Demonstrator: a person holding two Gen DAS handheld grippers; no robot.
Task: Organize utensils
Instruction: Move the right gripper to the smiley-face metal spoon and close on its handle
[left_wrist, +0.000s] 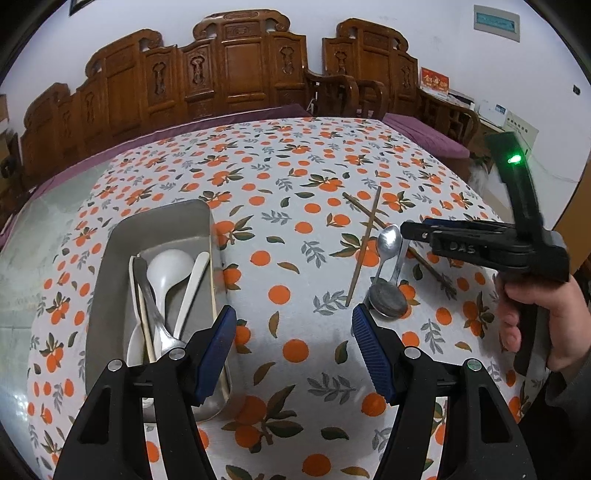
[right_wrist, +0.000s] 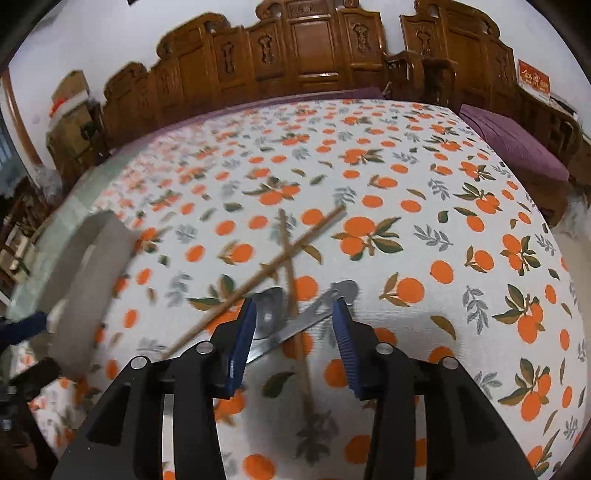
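- Steel tray (left_wrist: 110, 258) at our nine o'clock is already holding several spoons.
- We are still facing two metal spoons (left_wrist: 388, 258) and two chopsticks (left_wrist: 364, 243) at one o'clock.
- Left gripper (left_wrist: 293, 343) is hanging spread and empty; right gripper (right_wrist: 293, 332) is straddling a spoon handle (right_wrist: 295, 328), spread, not pinching.

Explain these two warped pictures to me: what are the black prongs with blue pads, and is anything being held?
No robot here: a person holds a two-finger gripper in each hand, each carrying a fisheye camera that looks along its fingers. One picture is from the left gripper, the other from the right gripper. The right one also shows from the side in the left view, with the hand gripping it. On the tablecloth sit a metal tray of spoons and chopsticks, two loose crossed chopsticks and two metal spoons. Both grippers are open, holding nothing; the right hovers over the spoons.
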